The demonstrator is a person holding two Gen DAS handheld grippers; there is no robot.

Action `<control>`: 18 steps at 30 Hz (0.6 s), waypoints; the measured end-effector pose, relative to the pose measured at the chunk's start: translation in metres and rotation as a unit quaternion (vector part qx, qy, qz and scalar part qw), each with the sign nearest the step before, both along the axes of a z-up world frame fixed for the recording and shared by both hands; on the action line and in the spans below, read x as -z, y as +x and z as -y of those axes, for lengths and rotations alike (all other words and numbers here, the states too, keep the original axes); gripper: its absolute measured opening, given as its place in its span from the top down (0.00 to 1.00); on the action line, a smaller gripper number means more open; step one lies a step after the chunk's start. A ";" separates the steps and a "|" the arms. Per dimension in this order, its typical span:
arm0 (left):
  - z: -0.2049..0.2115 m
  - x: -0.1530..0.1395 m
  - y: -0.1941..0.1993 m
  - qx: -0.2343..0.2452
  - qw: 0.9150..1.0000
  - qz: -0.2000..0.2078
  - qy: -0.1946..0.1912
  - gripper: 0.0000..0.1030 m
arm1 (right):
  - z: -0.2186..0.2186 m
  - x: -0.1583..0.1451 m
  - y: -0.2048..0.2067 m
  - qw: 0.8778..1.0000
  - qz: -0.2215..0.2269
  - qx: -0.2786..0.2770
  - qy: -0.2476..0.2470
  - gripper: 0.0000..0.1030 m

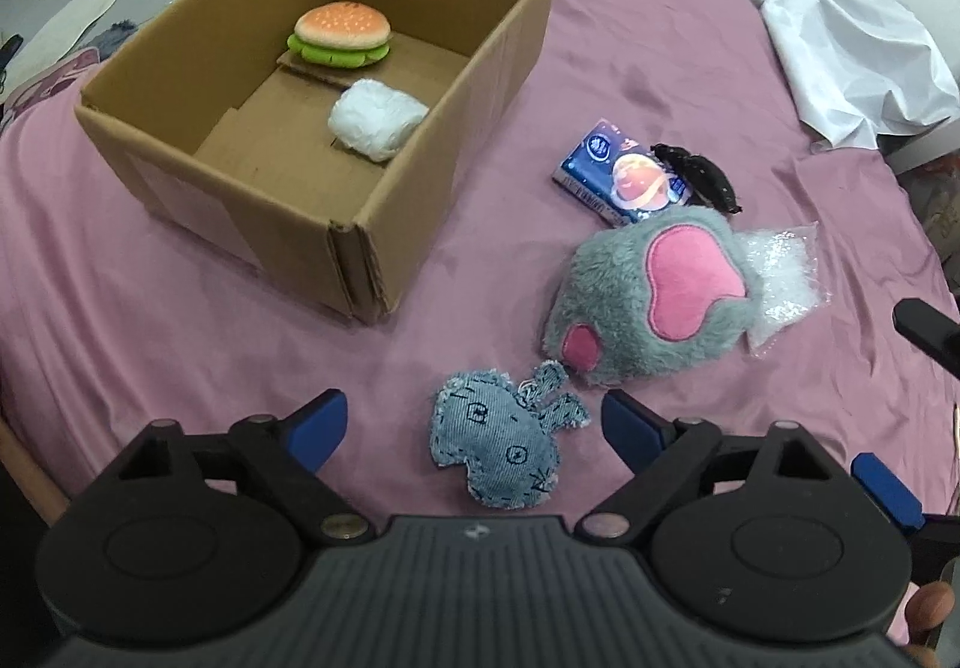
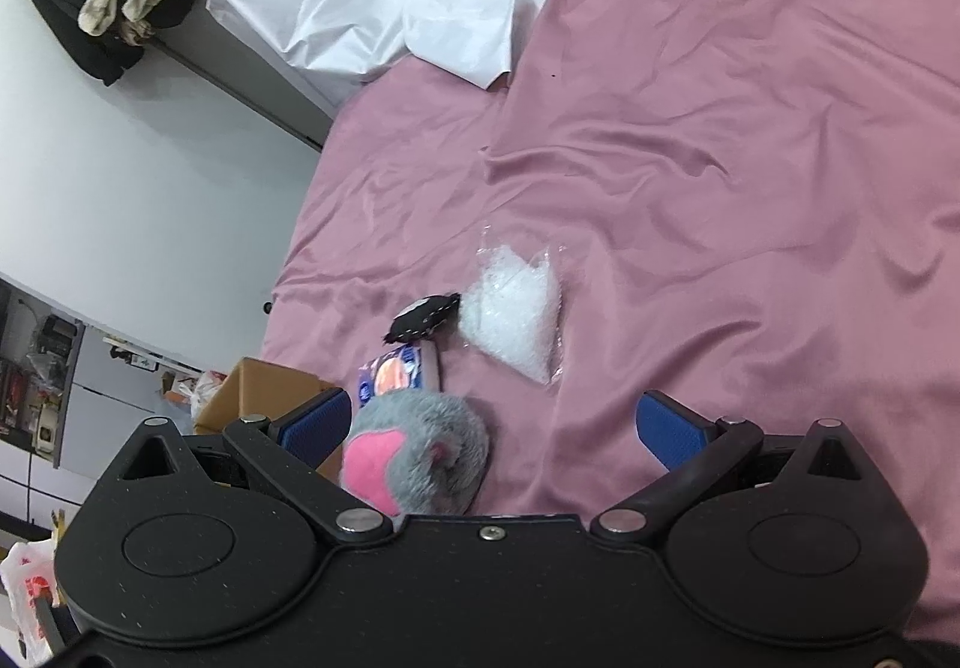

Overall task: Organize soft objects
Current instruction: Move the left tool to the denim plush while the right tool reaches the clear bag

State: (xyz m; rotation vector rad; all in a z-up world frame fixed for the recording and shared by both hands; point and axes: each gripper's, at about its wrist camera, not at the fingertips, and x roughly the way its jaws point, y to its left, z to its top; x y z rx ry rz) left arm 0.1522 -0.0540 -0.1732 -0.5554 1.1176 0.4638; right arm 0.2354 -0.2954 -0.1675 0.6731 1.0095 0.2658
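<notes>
With our left gripper (image 1: 474, 428) spread wide and empty around the denim toy (image 1: 501, 443) on the bed (image 1: 180, 308), we should pinch its padded middle, clear the plush paw (image 1: 651, 296), then carry it to the box (image 1: 372, 224); our right gripper (image 2: 492, 428) is released too.

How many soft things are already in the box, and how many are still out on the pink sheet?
In the box: 2, the burger toy and white bundle
On the sheet: 5, the denim toy, grey paw, tissue pack, black piece, clear bag
Total: 7
</notes>
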 end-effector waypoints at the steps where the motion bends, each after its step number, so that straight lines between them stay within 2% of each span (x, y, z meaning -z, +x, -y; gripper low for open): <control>1: 0.000 0.002 0.001 -0.002 1.000 -0.002 0.001 0.14 | 0.000 0.001 0.002 1.000 -0.001 -0.001 0.000 0.01; 4: 0.002 0.008 0.002 -0.011 1.000 -0.007 0.001 0.17 | -0.003 0.005 0.008 1.000 0.001 -0.007 -0.005 0.02; 9: 0.003 0.018 0.005 -0.023 1.000 -0.010 -0.006 0.21 | -0.006 0.013 0.017 1.000 -0.005 -0.011 -0.005 0.11; 15: 0.008 0.036 0.011 -0.036 0.999 -0.028 -0.024 0.33 | -0.004 0.021 0.030 1.000 0.001 0.007 -0.014 0.11; 18: 0.011 0.041 0.012 -0.043 0.998 -0.030 -0.017 0.34 | -0.007 0.029 0.037 1.000 -0.006 0.005 -0.023 0.12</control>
